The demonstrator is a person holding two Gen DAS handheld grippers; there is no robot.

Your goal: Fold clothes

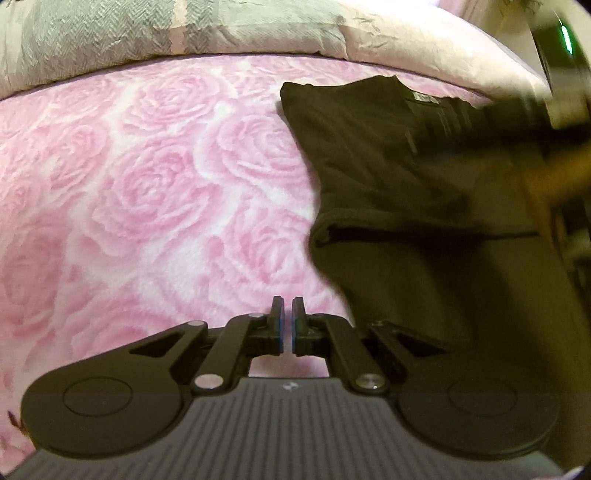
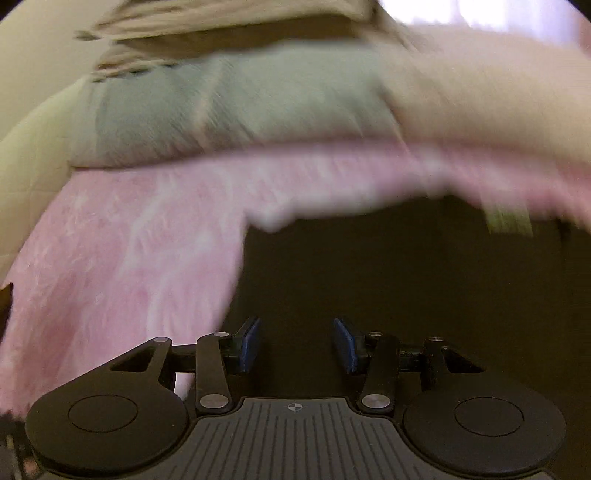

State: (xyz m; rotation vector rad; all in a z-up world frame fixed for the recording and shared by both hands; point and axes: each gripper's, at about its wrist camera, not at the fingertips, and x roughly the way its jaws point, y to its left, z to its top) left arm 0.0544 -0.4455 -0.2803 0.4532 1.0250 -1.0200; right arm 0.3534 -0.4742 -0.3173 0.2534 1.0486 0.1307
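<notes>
Currently: dark garment [image 1: 388, 177] lying flat on pink rose-patterned blanket [image 1: 147, 184], toward its right side, collar end near the grey pillow [image 1: 110, 29] at the far edge. Left gripper [image 1: 287, 325] over bare blanket just left of the garment, fingers closed together, holding nothing. Right gripper [image 2: 297, 345] above dark fabric, fingers partly apart, nothing between; view blurred.

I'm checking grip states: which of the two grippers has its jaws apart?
The right gripper: its blue pads stand apart above the dark garment. The left gripper is shut, empty, over the pink rose-patterned blanket.
</notes>
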